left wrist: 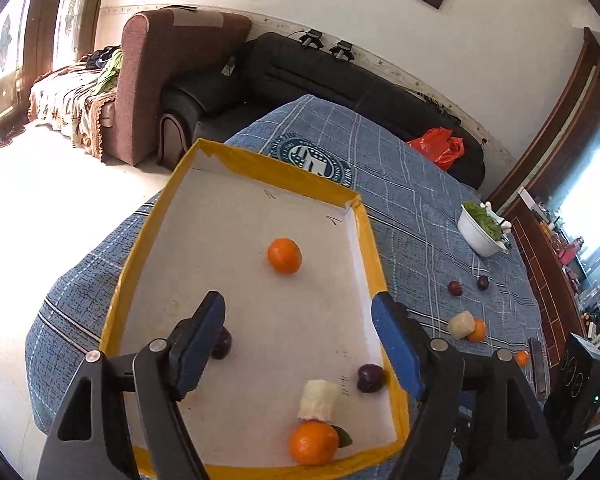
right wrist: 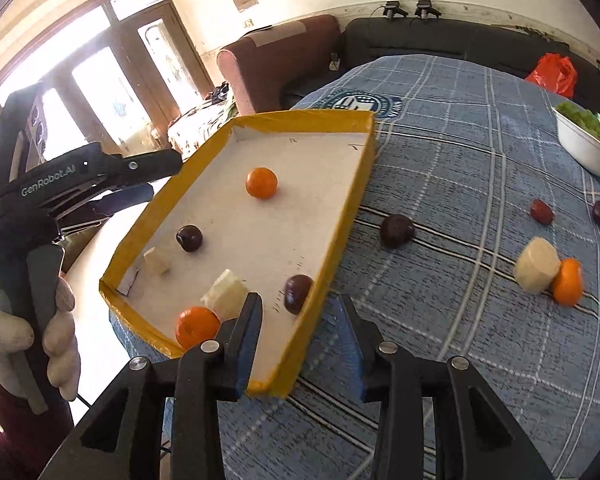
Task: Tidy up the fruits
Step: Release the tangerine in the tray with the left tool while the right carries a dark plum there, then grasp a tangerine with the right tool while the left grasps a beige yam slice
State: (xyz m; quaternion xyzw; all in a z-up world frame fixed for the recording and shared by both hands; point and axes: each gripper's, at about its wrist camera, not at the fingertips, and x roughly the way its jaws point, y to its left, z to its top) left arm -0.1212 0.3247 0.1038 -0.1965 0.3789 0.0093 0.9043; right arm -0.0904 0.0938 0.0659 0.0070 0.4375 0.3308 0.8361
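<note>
One plum [left wrist: 221, 343] half hidden behind left claw [left wrist: 298, 344]

1. Daylight pours through the glass doors [right wrist: 112, 92] in the right wrist view, blown out to pure white.
2. The floor [left wrist: 60, 200] in the left wrist view glares, all detail washed away.
3. The tray [left wrist: 260, 320] floor is evenly lit; the orange [left wrist: 284, 255] throws only a soft, short shadow.
4. Fisheye bending curves the wall [left wrist: 460, 40] and table edges, with black vignette in every corner.
5. Centre fruit looks sharp; the cabinet [left wrist: 560, 260] at the rim smears soft.
</note>
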